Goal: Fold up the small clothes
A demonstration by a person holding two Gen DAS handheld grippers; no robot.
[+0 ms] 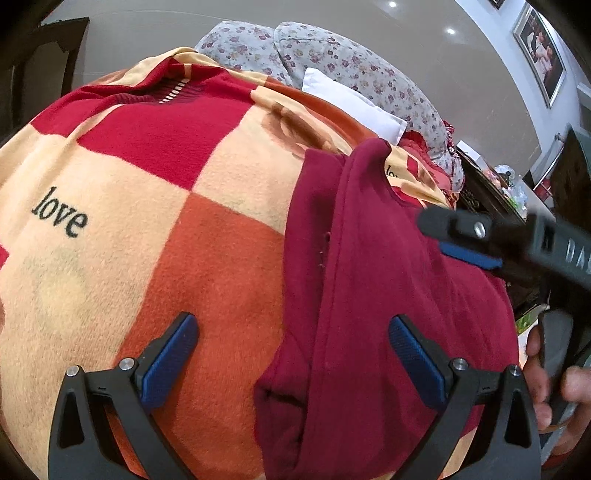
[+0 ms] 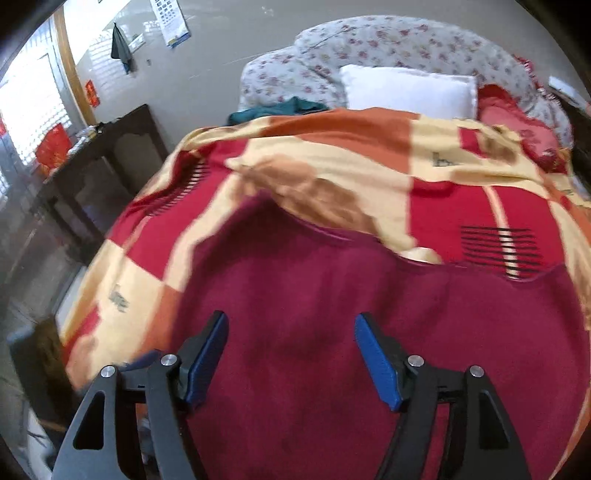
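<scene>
Under the open right gripper (image 2: 291, 360) lies the maroon garment (image 2: 332, 295).

A: The room is evenly bright; two ceiling spots (image 1: 450, 31) glare white in the left wrist view, and a window (image 2: 33, 110) at the left of the right wrist view is blown out.

B: Sharpness differs. The left view is crisp on the blanket (image 1: 221, 240), while the right view is smeared throughout.

A: Both bend strongly outward, with black corners and soft shadows.
</scene>
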